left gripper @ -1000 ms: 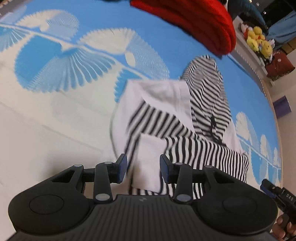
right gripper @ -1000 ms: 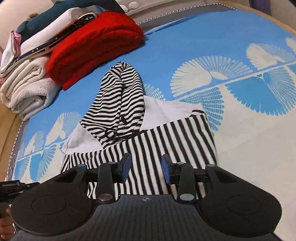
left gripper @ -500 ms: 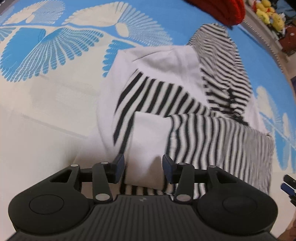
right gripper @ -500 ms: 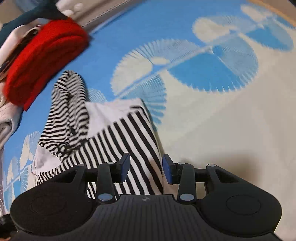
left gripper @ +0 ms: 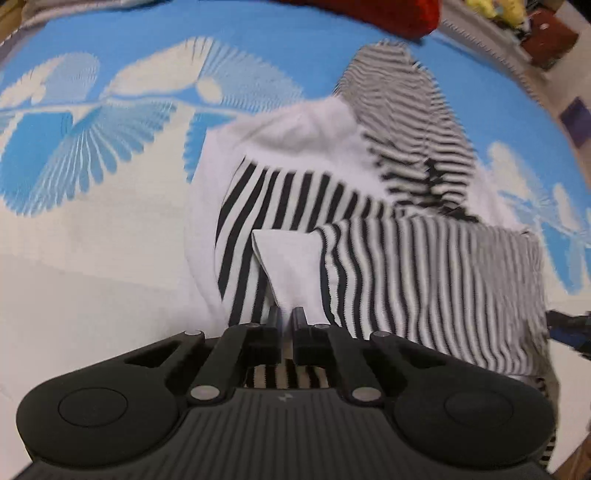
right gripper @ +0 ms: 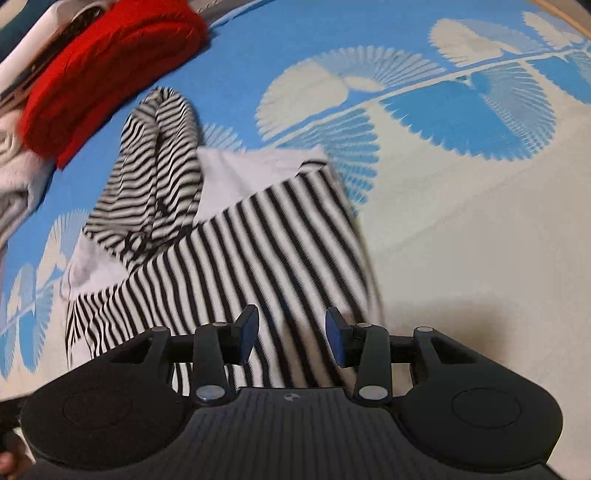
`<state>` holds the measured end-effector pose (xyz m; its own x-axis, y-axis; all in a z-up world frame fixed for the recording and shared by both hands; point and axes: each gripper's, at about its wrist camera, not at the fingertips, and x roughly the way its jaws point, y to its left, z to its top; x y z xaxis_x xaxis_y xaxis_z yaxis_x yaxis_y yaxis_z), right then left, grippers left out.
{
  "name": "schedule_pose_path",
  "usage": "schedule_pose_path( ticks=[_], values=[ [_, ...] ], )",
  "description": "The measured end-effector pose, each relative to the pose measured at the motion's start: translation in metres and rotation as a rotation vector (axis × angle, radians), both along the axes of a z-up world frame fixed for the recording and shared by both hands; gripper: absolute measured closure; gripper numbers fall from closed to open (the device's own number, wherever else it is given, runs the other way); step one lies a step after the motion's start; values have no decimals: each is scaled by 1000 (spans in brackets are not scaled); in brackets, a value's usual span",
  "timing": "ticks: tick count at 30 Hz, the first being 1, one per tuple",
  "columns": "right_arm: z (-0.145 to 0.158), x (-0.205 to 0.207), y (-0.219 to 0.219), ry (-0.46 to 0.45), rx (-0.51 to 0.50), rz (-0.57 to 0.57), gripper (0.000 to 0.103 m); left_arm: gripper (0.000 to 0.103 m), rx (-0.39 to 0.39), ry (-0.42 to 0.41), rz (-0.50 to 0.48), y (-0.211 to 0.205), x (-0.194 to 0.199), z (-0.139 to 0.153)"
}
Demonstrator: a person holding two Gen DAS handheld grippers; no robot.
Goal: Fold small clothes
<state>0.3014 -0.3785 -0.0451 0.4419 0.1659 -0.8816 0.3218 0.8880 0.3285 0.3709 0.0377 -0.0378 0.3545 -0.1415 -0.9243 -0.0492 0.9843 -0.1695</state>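
A small black-and-white striped hooded garment [left gripper: 369,229] lies partly folded on the blue and cream patterned cloth [left gripper: 92,240], hood pointing away. It also shows in the right wrist view [right gripper: 236,251]. My left gripper [left gripper: 286,319] is shut on the garment's near hem, by a white panel [left gripper: 291,258]. My right gripper [right gripper: 291,328] is open, its fingers just above the striped near edge, holding nothing.
A folded red knit [right gripper: 107,70] lies behind the hood, with white and dark folded clothes [right gripper: 18,173] stacked at its left. The red knit's edge shows in the left wrist view [left gripper: 406,14]. Plush toys and a shelf [left gripper: 517,22] lie beyond the cloth's far right edge.
My left gripper has closed on the garment's near hem. My right gripper has shifted left over the striped edge and stayed open.
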Motion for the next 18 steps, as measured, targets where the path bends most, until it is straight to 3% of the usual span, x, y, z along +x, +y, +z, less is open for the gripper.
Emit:
schedule_pose_path(
  ticks=[4,7,9,13,18],
  values=[
    [-8,2,12,19,-23,24,61,97,30,44,-10,10,-1,-7],
    [-19,5,18,59,-89,43,61,95,100,99,-16,13,-2,-16],
    [-26,5,20,88,-167,40,61,94,111,65,-25,14,-3,-10],
    [-33,6,17,116,-225,31,61,84,42,-19,-35,13,-4,11],
    [-36,3,10,124,-273,-10,69,81,67,-3,-83,-4,-2,6]
  ],
)
